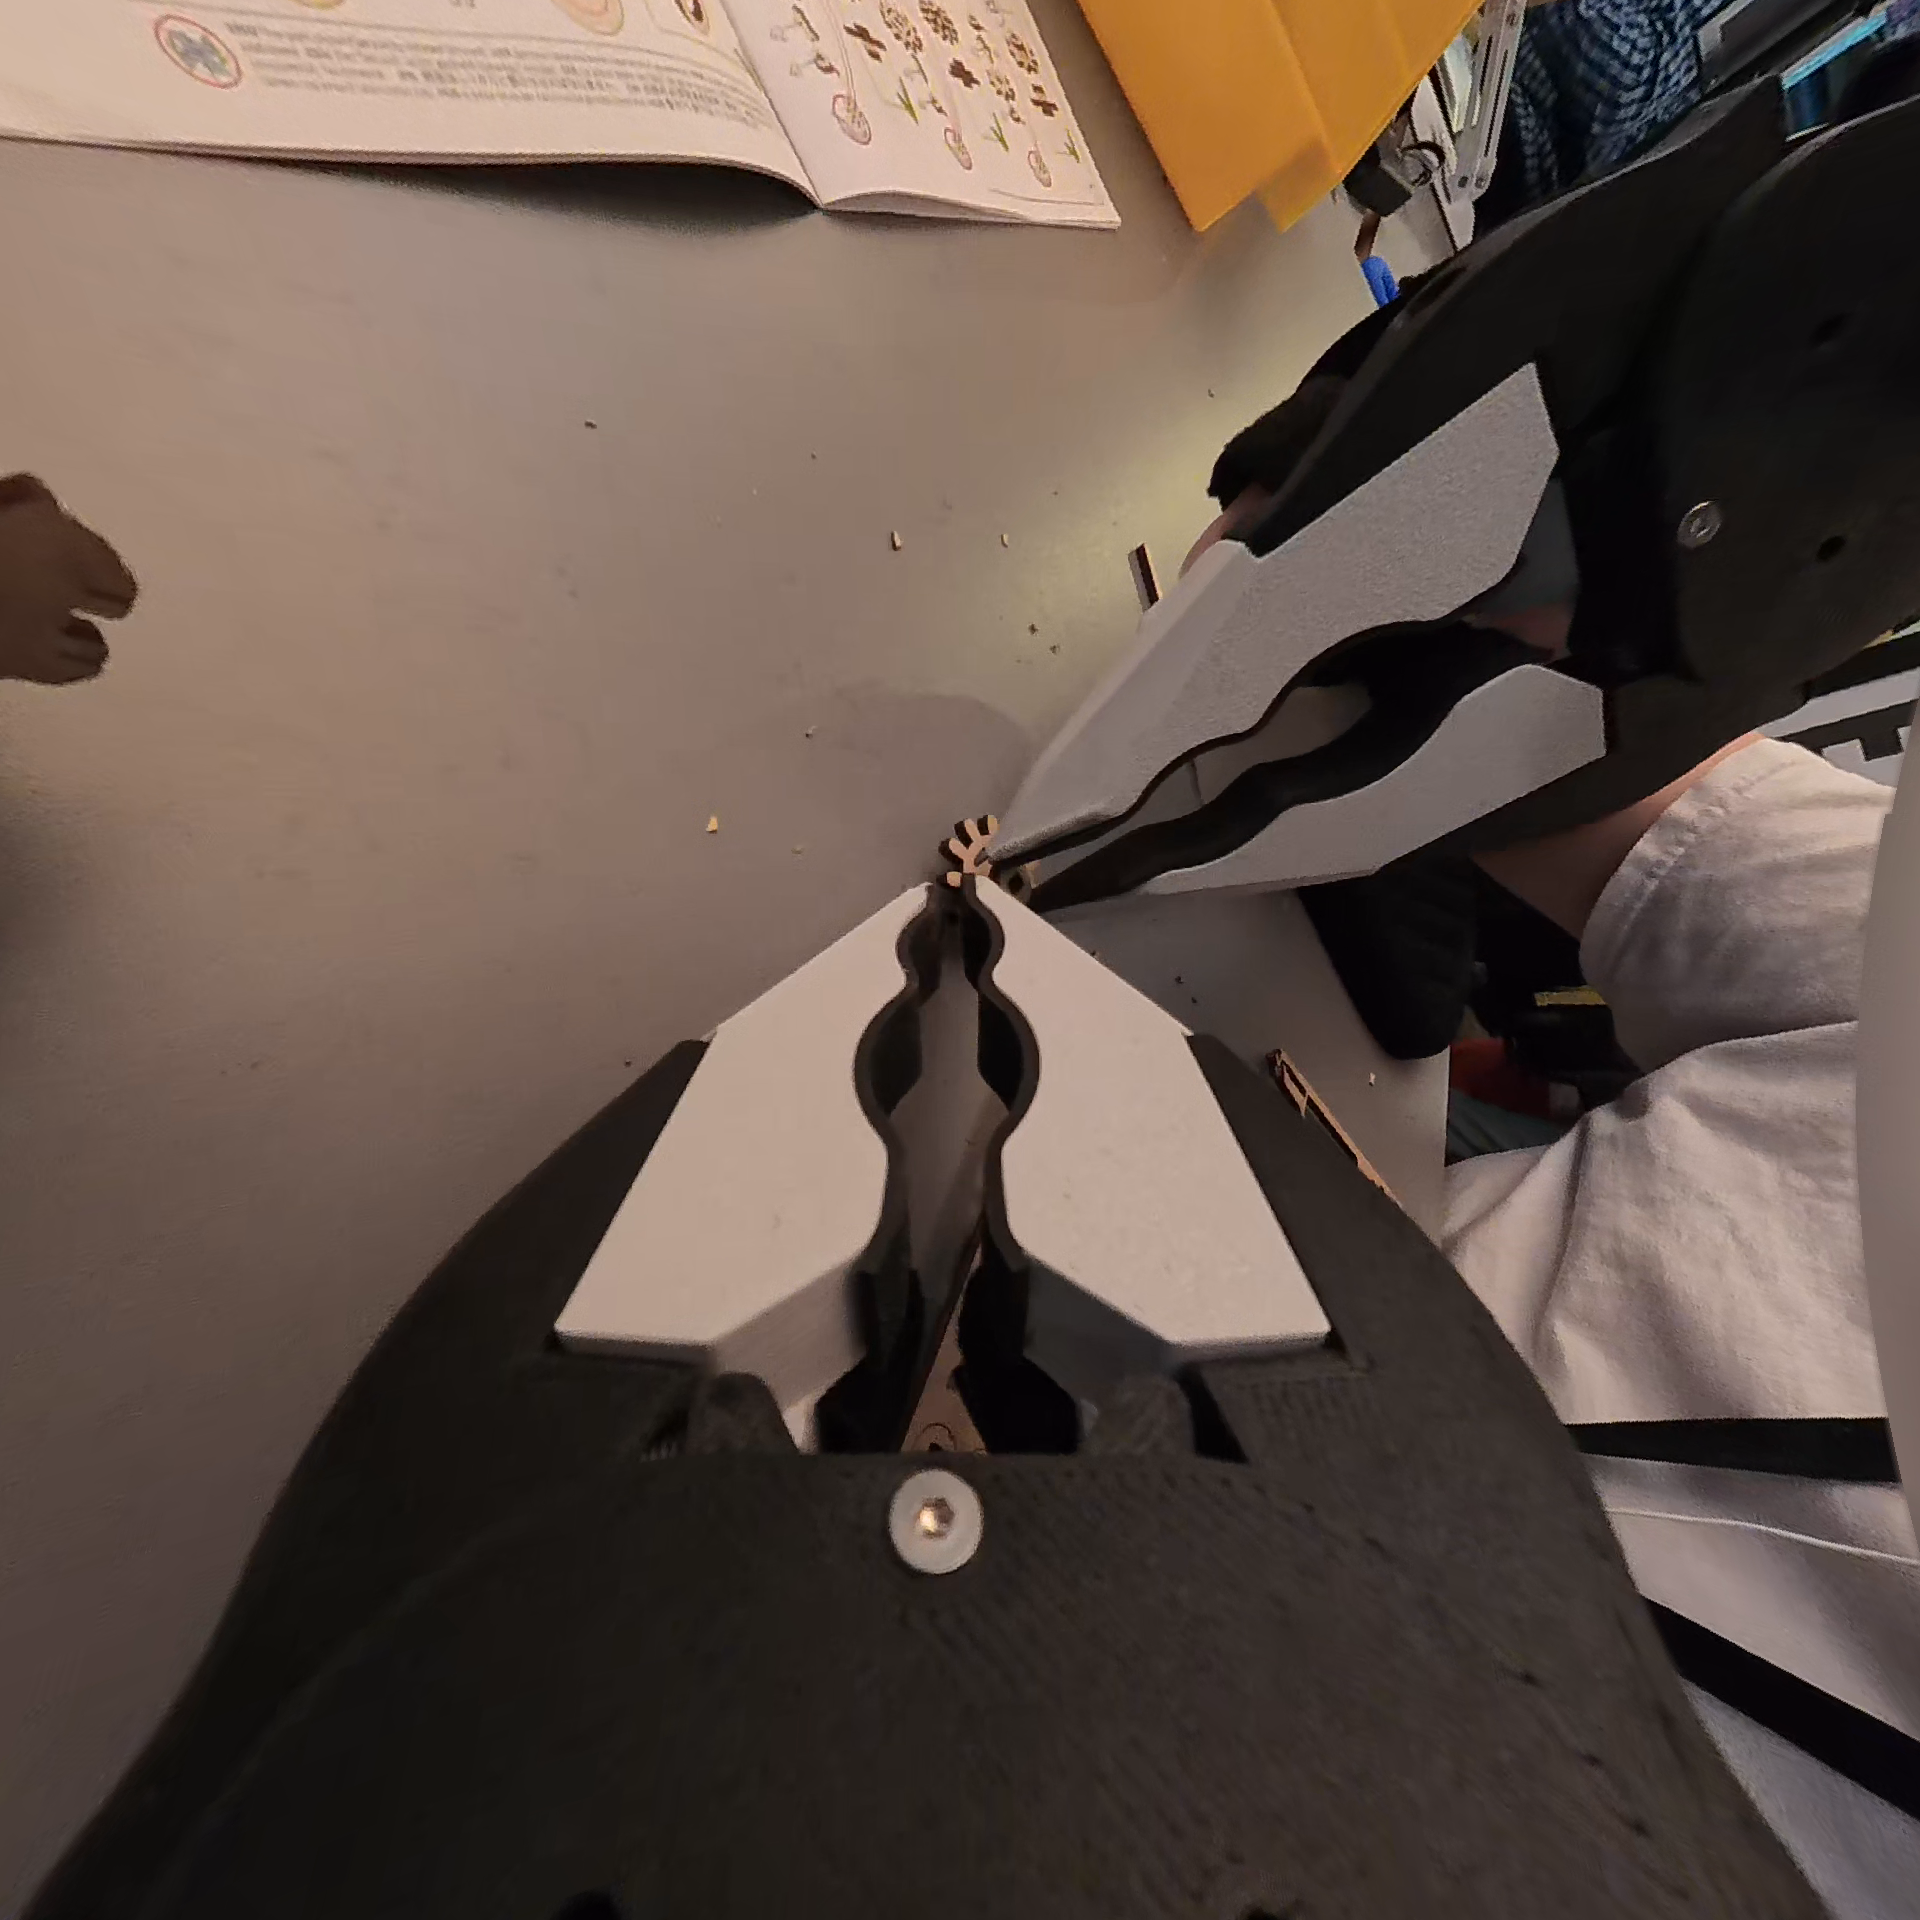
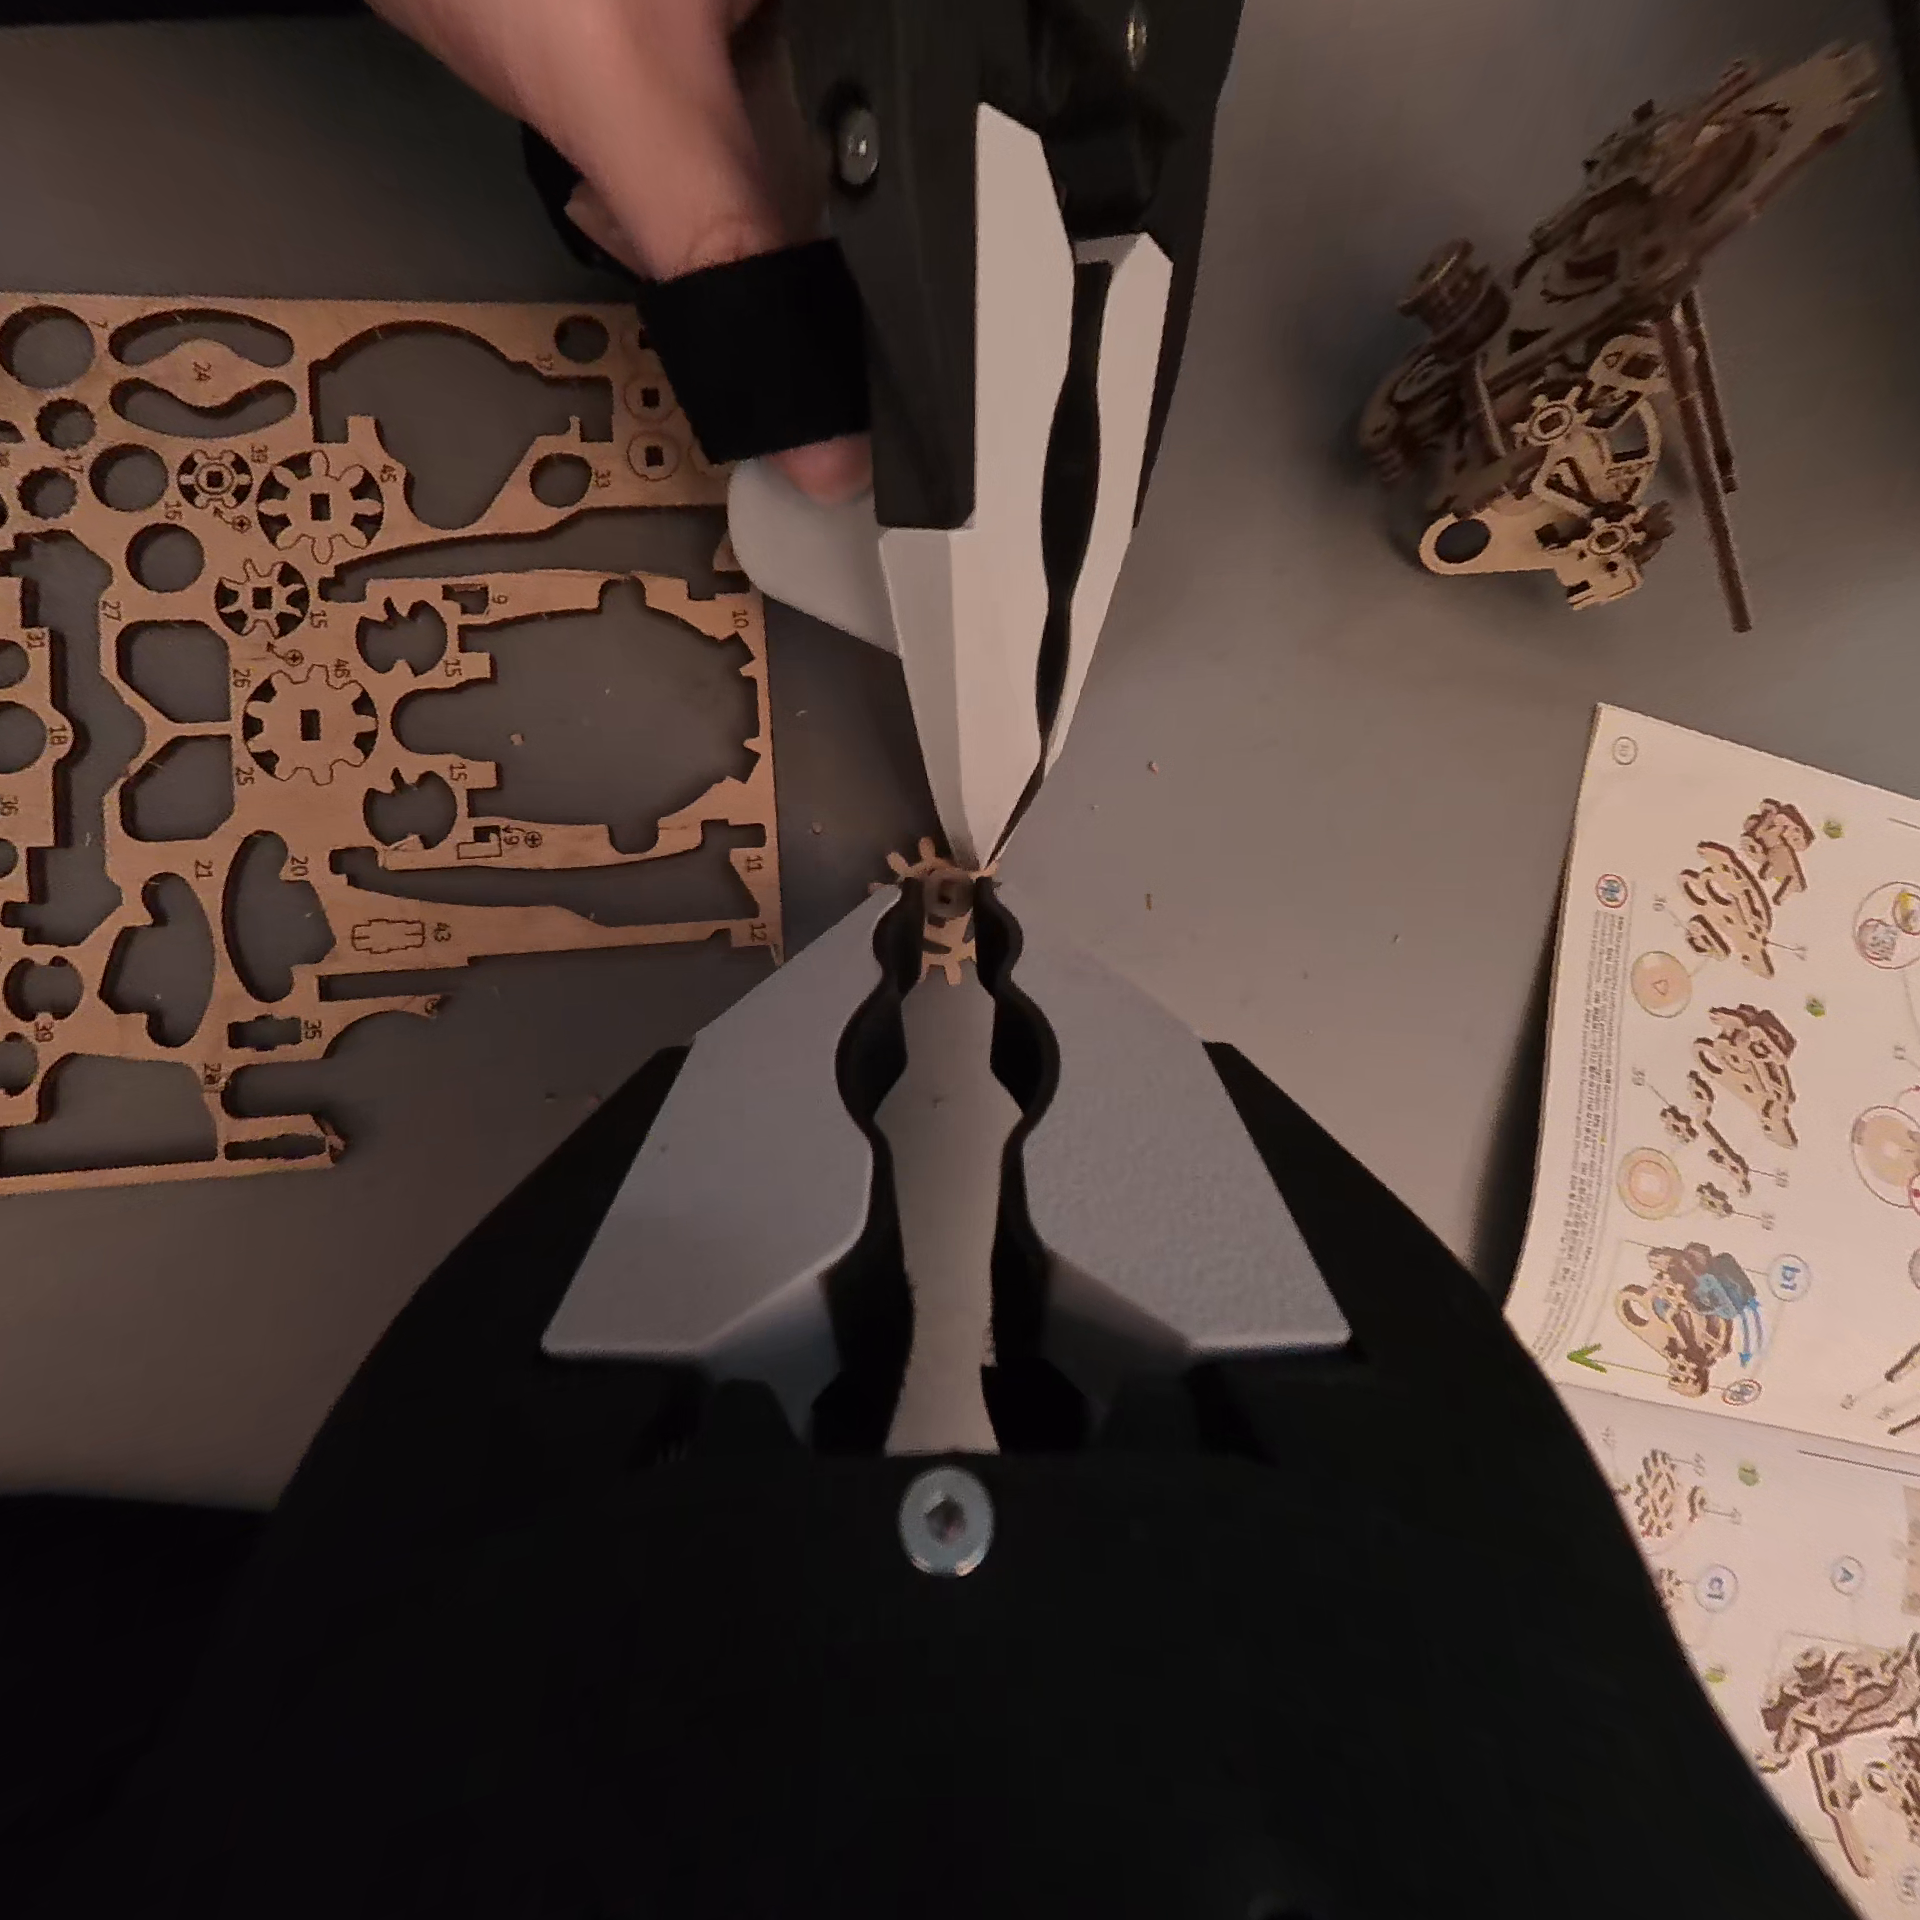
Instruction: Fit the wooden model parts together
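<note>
Gears meet tip to tip above the table (image 2: 1299, 727): our right gripper (image 2: 940, 940) pinches one small wooden gear (image 2: 943, 935), our left gripper (image 2: 1003, 857) is clenched on another gear (image 1: 968, 844). We keep both square and press gently, lest the teeth snap.

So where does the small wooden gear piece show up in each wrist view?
Left wrist view: the small wooden gear piece sits just right of centre, at the tips of the left gripper, touching the right gripper's tip.
Right wrist view: the gear piece is at the centre, pinched at the tips of the right gripper, with the left gripper's tip coming down to it from above.
Shared landmark: the open instruction booklet on the grey table.
</note>
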`<state>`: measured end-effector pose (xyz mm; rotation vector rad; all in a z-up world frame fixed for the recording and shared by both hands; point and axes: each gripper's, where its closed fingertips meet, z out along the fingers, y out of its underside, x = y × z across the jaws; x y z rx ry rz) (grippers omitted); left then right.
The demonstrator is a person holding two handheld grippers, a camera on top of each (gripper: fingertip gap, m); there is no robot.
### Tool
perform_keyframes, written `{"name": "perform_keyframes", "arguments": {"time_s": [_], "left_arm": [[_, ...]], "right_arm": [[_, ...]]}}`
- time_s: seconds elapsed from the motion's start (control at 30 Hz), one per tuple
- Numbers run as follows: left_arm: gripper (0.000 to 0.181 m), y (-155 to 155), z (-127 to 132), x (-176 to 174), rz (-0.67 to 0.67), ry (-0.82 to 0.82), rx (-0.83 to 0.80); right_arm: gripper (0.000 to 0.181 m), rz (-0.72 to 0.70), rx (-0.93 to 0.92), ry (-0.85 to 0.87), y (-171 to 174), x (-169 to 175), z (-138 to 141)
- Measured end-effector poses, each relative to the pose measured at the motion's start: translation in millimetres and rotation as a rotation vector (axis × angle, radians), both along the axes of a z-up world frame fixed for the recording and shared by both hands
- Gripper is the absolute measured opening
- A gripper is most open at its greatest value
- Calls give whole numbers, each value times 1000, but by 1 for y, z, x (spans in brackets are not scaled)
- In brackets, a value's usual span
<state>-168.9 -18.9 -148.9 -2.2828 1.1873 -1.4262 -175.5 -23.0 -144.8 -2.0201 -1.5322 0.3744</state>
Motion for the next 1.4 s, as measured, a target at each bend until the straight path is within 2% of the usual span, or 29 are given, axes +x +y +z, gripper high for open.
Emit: {"name": "perform_keyframes", "arguments": {"time_s": [0.3,0.63,0.77,0.93,1.23,1.4], "left_arm": [[0,-1,0,0,-2,0,11],[0,-2,0,0,-3,-2,23],[15,-6,5,4,-8,-39,-26],[8,-4,3,4,1,-18,6],[13,-3,1,2,-5,21,40],[19,-7,4,2,-14,4,-53]], "right_arm": [[8,-35,-73,-1,-3,2,-1],[8,-7,-110,-90,-5,4,-2],[8,-7,-108,-80,-5,4,-2],[8,-4,-108,-71,-5,4,-2],[8,-1,-95,-70,-5,4,-2],[8,-5,-68,-61,-5,4,-2]]}}
